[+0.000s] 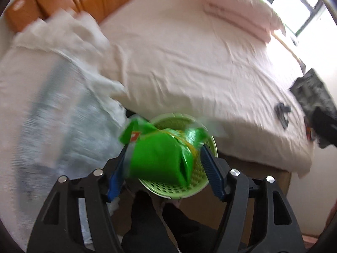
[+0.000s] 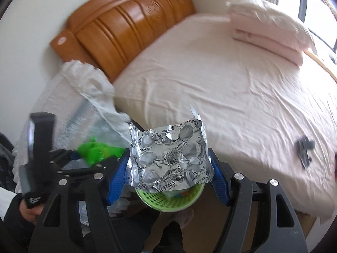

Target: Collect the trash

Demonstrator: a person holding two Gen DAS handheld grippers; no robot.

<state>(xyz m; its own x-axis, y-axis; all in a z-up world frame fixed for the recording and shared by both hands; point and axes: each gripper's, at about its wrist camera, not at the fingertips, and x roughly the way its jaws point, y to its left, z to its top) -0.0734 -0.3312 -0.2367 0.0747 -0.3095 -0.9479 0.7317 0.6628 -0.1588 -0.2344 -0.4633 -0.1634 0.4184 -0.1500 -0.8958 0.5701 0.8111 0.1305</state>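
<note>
A crumpled green snack wrapper (image 1: 155, 158) spans the blue pads of my left gripper (image 1: 164, 147), which is shut on it and points down over a round green mesh basket (image 1: 168, 187). The wrapper hides most of the basket's inside. In the right wrist view my right gripper (image 2: 168, 154) is shut on a crinkled silver blister pack (image 2: 168, 154), held upright just above the same basket (image 2: 168, 200). The green wrapper (image 2: 94, 151) shows to the left there, at the tips of the other gripper, beside the basket.
The basket stands on the floor against a bed with a pale pink sheet (image 1: 189, 63). Folded pink bedding (image 1: 238, 10) and a wooden headboard (image 2: 126, 25) lie beyond. A white bundle (image 1: 52, 94) is left, with dark clothing (image 1: 313, 97) and a small dark object (image 1: 282, 111) right.
</note>
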